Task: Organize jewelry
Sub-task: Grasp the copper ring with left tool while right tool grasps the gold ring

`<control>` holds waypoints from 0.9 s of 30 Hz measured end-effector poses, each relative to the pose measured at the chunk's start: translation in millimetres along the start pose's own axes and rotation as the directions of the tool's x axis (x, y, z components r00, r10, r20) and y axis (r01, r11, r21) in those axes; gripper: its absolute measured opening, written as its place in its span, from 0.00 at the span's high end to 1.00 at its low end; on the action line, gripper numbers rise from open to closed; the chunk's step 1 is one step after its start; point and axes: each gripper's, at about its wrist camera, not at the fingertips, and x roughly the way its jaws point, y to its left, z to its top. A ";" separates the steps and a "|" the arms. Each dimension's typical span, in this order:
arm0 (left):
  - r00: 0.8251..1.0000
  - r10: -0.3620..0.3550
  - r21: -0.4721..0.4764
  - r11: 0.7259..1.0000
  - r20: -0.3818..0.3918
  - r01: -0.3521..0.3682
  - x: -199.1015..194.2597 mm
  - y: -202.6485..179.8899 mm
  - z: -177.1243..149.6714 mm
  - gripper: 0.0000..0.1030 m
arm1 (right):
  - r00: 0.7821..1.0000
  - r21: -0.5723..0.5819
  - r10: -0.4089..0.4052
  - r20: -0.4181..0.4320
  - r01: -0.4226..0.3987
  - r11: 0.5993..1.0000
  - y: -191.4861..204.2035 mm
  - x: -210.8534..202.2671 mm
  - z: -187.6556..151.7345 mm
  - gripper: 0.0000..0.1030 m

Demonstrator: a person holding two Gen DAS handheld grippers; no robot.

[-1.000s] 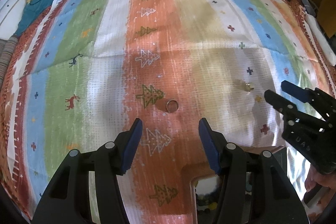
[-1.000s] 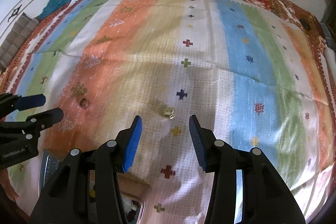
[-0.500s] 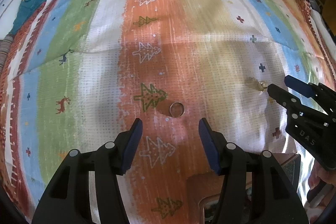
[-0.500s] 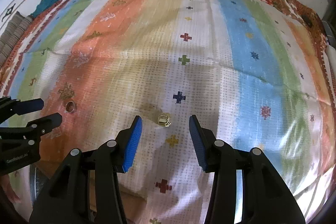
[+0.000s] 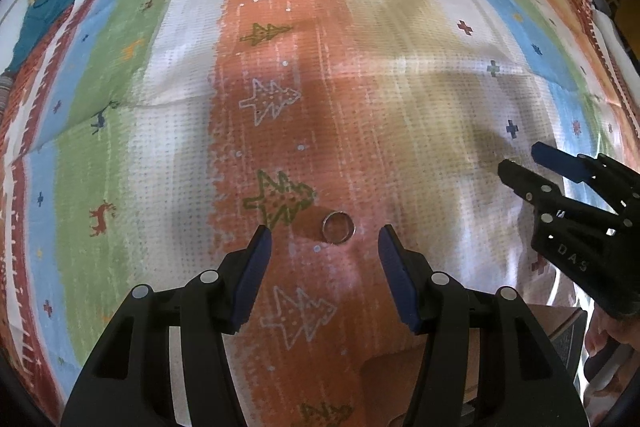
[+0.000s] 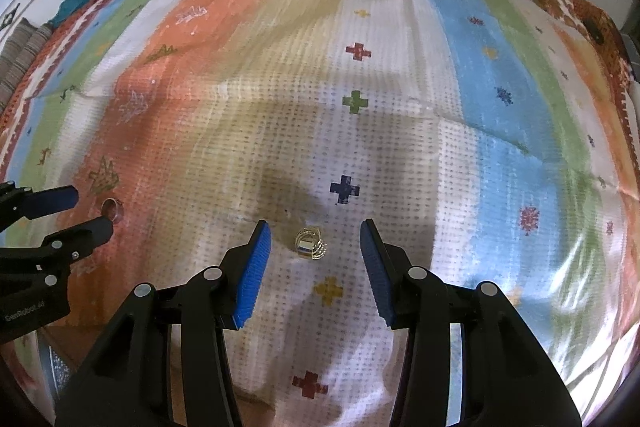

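Both jaws part-open, empty, over rings

Left gripper: points steeply down, jaws apart, nothing between blue pads. Both black fingers level with each other, no tilt seen.

Right gripper: also aimed steeply down, jaws parted (a little narrower than left), pads pressing on nothing.

Each gripper shows in other's view, at frame edge, side by side.

Person's hand at right gripper's handle, lower right of left view; partly cropped, grip probably wrapped around it.
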 end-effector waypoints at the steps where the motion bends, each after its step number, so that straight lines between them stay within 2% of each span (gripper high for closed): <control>1: 1.000 -0.002 0.001 1.000 -0.002 0.002 1.5 -0.7 0.7 0.46 | 1.000 0.000 -0.010 0.011 0.010 1.000 -0.4 0.1 0.0 0.55; 9: 1.000 -0.006 0.003 1.000 -0.023 0.006 16.2 -2.3 6.5 0.51 | 1.000 0.003 0.002 -0.003 -0.002 1.000 -1.9 5.6 0.1 0.55; 10: 1.000 -0.004 0.005 1.000 -0.021 0.004 16.1 -2.7 6.9 0.58 | 1.000 0.003 0.003 -0.005 -0.003 1.000 -1.5 6.2 0.1 0.56; 12: 1.000 0.004 0.012 1.000 -0.021 -0.004 16.5 -3.3 5.0 0.65 | 1.000 0.000 0.003 -0.008 -0.003 1.000 -0.2 7.3 0.5 0.61; 14: 1.000 0.007 0.009 1.000 -0.020 -0.007 17.2 -3.2 5.7 0.66 | 1.000 0.000 0.014 -0.015 -0.014 1.000 0.6 7.2 1.1 0.68; 16: 1.000 0.014 0.011 1.000 -0.020 -0.014 17.9 -2.8 5.8 0.70 | 0.999 0.003 0.036 -0.020 -0.036 0.999 0.4 6.2 1.3 0.83; 17: 1.000 0.017 0.012 1.000 -0.020 -0.017 18.7 -3.2 8.1 0.72 | 0.999 0.002 0.044 -0.019 -0.044 0.999 0.4 6.0 0.8 0.84; 18: 1.000 0.021 0.012 1.000 -0.017 -0.021 18.5 -2.9 8.3 0.81 | 0.999 -0.003 0.043 -0.018 -0.043 0.999 1.2 6.6 0.5 0.84; 19: 1.000 0.022 0.010 1.000 -0.014 -0.022 18.8 -0.9 8.8 0.82 | 0.999 -0.010 0.040 -0.017 -0.040 0.999 2.0 6.4 -0.5 0.84; 27: 1.000 0.008 0.002 1.000 -0.011 -0.008 16.5 7.8 11.3 0.82 | 0.999 -0.009 0.039 0.001 -0.039 0.999 3.1 -0.4 -0.7 0.84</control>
